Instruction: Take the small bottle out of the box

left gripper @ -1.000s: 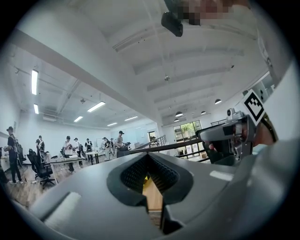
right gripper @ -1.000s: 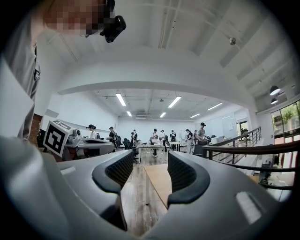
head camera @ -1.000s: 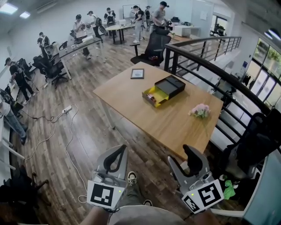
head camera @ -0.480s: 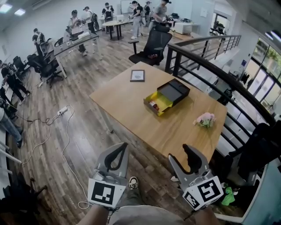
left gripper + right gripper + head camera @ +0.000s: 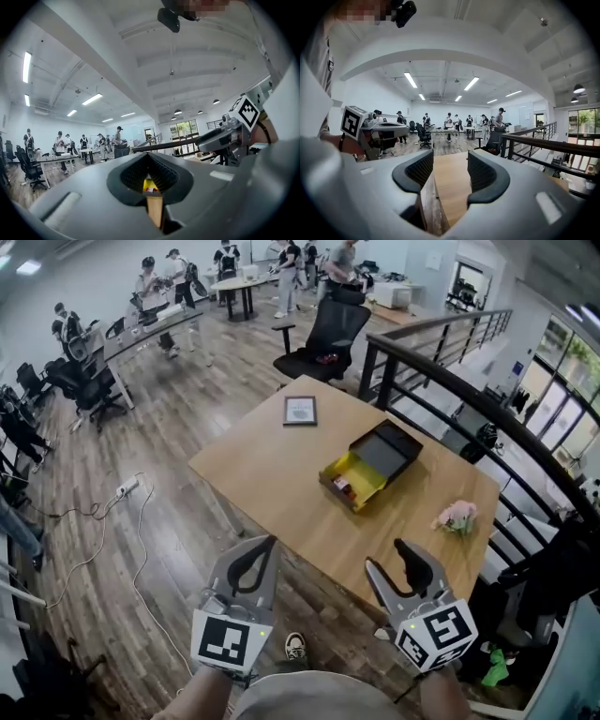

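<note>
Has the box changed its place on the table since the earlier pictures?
No. The box still lies between the picture frame and the flowers on the table; only the view shifted.

I count two grippers, one in each of my hands: the left gripper point(image 5: 270, 542) and the right gripper point(image 5: 386, 557), with one marker cube point(image 5: 231, 640) on each. There is one wooden table point(image 5: 272, 465). On it I count one open box point(image 5: 364, 468), one small bottle point(image 5: 341, 485) in the box's yellow tray, one picture frame point(image 5: 300, 411) and one bunch of pink flowers point(image 5: 457, 516). There is one black office chair point(image 5: 323, 338) beyond the table, one white power strip point(image 5: 125, 488) on the floor and one shoe point(image 5: 295, 646) between my grippers. Of the people point(image 5: 147, 279) at the far desks I count at least six; they are too small for a sure number.
</note>
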Demonstrator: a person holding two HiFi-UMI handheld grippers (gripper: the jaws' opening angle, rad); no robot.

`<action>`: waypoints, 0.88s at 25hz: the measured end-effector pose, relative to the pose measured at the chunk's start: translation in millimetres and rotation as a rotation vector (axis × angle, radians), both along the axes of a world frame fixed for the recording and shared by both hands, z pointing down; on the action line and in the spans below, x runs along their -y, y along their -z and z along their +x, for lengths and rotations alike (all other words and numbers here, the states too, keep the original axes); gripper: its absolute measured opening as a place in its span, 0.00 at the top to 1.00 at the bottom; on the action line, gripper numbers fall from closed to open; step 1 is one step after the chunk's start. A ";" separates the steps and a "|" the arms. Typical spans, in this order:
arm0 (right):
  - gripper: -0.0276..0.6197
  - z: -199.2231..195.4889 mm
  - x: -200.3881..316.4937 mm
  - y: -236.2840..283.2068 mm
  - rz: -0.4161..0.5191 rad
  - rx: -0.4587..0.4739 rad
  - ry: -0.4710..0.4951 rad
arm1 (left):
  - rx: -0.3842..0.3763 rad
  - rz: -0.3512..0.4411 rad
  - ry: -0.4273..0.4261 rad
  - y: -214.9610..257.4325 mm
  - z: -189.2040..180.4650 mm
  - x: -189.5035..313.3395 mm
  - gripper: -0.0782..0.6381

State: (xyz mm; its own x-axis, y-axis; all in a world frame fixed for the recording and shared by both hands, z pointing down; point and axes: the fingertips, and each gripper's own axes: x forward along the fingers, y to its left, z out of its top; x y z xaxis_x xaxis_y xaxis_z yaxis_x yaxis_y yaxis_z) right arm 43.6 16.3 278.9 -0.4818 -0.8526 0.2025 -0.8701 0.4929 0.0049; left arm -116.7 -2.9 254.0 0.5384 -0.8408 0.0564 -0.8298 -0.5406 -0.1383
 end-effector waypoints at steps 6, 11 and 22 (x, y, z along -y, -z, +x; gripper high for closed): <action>0.63 -12.0 55.2 -18.3 -0.055 -0.023 -0.015 | 0.004 -0.029 -0.021 -13.1 -15.0 51.3 0.89; 0.63 -11.8 92.2 -43.1 -0.129 -0.062 -0.019 | 0.006 -0.067 -0.050 -31.6 -11.2 82.5 0.89; 0.63 11.2 174.1 -113.2 -0.287 -0.121 -0.019 | 0.041 -0.129 -0.083 -78.1 11.8 155.1 0.89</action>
State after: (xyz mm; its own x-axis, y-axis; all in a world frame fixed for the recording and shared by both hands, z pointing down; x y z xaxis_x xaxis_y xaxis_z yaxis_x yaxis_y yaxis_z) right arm 54.8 -157.8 392.1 -0.4241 -0.7607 0.4914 -0.8806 0.4731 -0.0277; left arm -104.9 -158.1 332.2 0.6010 -0.7778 0.1839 -0.7766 -0.6227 -0.0959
